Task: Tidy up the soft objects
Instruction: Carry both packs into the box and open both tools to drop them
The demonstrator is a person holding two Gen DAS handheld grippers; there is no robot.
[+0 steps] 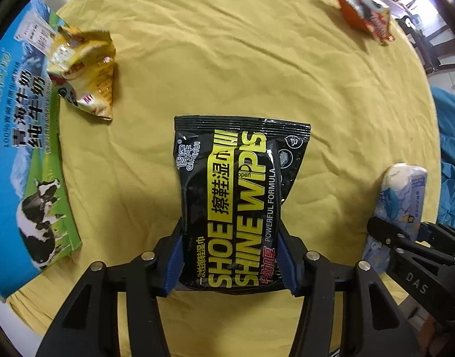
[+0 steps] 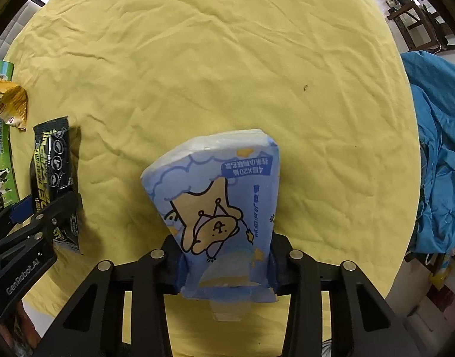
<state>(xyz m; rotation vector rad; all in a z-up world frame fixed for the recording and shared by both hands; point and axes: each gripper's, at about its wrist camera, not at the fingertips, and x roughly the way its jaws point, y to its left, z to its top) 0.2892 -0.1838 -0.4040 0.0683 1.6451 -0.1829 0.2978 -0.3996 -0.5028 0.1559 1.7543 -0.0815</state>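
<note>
Yellow tablecloth (image 1: 227,44); left gripper (image 1: 230,255) clamps wipes pack (image 1: 236,196); right gripper (image 2: 227,267) clamps tissue pack (image 2: 221,196); transport step; next needs placement together.

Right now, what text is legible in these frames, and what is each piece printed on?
"SHOE SHINE WIPES", "POWERFUL FORMULA", "open": black wipes pack held in the left gripper.
"4层x20包": blue tissue pack, upside down, held in the right gripper.
"纯牛奶": milk carton box.
"DAS": right gripper body, left view.
"GenRobot.AI": left gripper body, right view.
Yellow snack bag, orange packet: print unreadable.
</note>
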